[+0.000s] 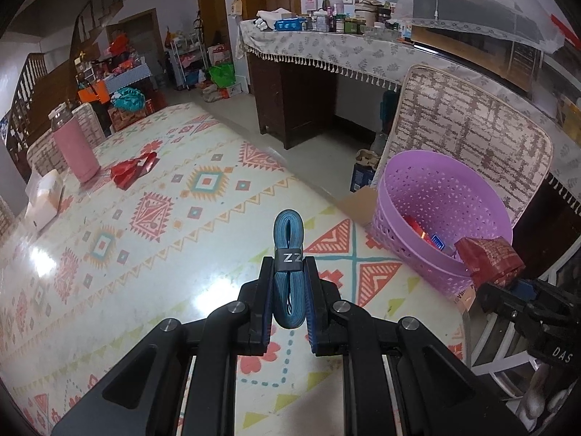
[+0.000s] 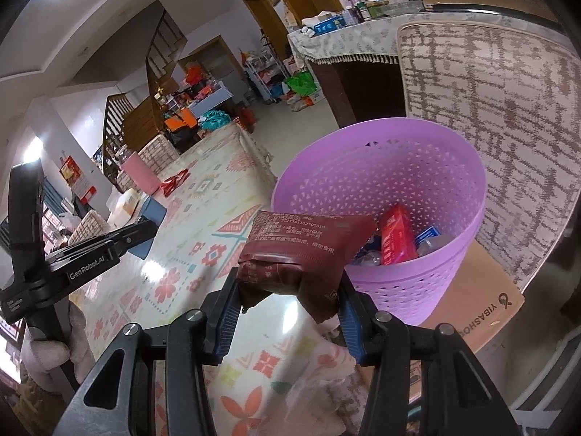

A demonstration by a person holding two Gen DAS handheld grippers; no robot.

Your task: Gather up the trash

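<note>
My left gripper (image 1: 288, 267) is shut on a folded blue lace bundle (image 1: 288, 229) with a black band, held above the patterned tablecloth (image 1: 163, 239). To its right stands a purple mesh basket (image 1: 435, 189) with a red box (image 2: 397, 236) and other wrappers inside. My right gripper (image 2: 288, 283) is shut on a dark red snack packet (image 2: 301, 250), just in front of the basket's (image 2: 381, 174) near rim. In the left wrist view that packet (image 1: 490, 258) hangs at the basket's right edge. A red wrapper (image 1: 134, 170) lies on the far part of the table.
A pink bottle (image 1: 74, 145) and a white tissue box (image 1: 43, 196) stand at the table's far left. The basket rests on a cardboard box (image 2: 483, 290) on a chair with a patterned cushion (image 1: 472, 127). A gloved hand (image 2: 54, 348) holds the left gripper (image 2: 145, 227).
</note>
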